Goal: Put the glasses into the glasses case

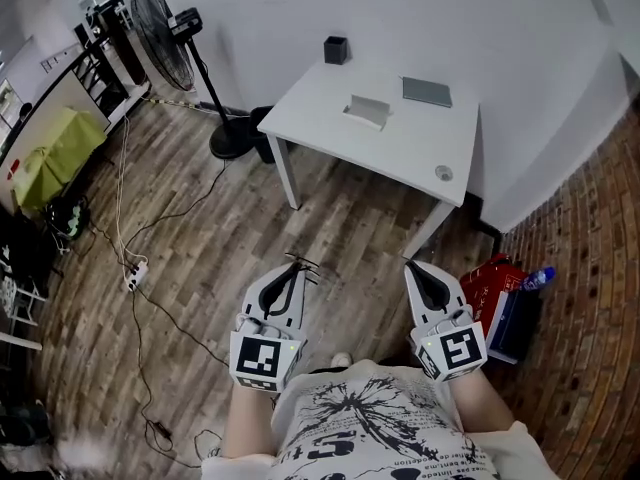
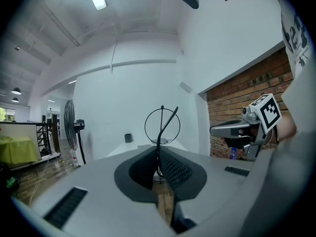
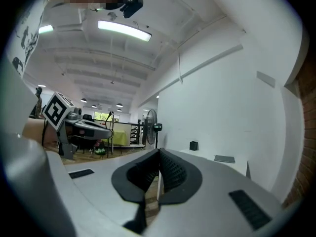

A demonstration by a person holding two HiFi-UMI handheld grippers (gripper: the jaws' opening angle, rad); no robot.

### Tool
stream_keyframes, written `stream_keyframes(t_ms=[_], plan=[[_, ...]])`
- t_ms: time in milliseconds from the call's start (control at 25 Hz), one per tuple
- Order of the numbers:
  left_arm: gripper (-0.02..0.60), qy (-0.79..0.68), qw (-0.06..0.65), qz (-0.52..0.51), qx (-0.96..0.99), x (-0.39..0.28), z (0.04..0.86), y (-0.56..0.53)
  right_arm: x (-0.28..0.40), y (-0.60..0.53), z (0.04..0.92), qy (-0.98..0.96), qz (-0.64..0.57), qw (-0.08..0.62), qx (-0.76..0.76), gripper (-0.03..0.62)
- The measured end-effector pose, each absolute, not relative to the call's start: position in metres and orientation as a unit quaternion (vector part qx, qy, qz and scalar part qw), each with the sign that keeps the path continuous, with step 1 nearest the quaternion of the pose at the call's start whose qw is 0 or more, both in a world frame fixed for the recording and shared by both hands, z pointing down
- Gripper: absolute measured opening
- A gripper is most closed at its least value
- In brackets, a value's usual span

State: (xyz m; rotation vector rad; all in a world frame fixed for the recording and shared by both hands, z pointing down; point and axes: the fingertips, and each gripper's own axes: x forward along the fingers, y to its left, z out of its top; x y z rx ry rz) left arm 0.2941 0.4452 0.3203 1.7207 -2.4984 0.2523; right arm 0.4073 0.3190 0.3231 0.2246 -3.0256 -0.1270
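My left gripper (image 1: 293,268) is shut on a pair of thin black wire-framed glasses (image 1: 302,265). In the left gripper view one round lens ring and a temple (image 2: 162,126) stick up between the closed pads (image 2: 173,169). My right gripper (image 1: 416,268) is shut with nothing in it, its pads (image 3: 170,169) pressed together. Both grippers hang over the wooden floor, short of the white table (image 1: 320,118). On the table lie an open light-grey glasses case (image 1: 366,111) and a flat grey item (image 1: 427,91).
A black cup (image 1: 336,49) stands at the table's far corner and a small round object (image 1: 444,173) lies near its right edge. A standing fan (image 1: 165,48) is at the left. Cables and a power strip (image 1: 137,273) cross the floor. A red box (image 1: 495,288) and a bottle (image 1: 537,278) sit at the right.
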Motion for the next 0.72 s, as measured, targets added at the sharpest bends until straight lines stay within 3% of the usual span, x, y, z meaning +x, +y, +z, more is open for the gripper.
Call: stream_keyframes(t_ms=[400, 720], plan=[[0.02, -0.82, 0.077, 0.075, 0.563, 0.25, 0.344, 0.436, 0.352, 0.315, 0.346, -0.995, -0.033, 0.072, 0.062, 0.015], [0.02, -0.823, 0.08, 0.079, 0.557, 0.172, 0.355, 0.363, 0.257, 0.243, 0.362, -0.995, -0.032, 0.087, 0.039, 0.014]])
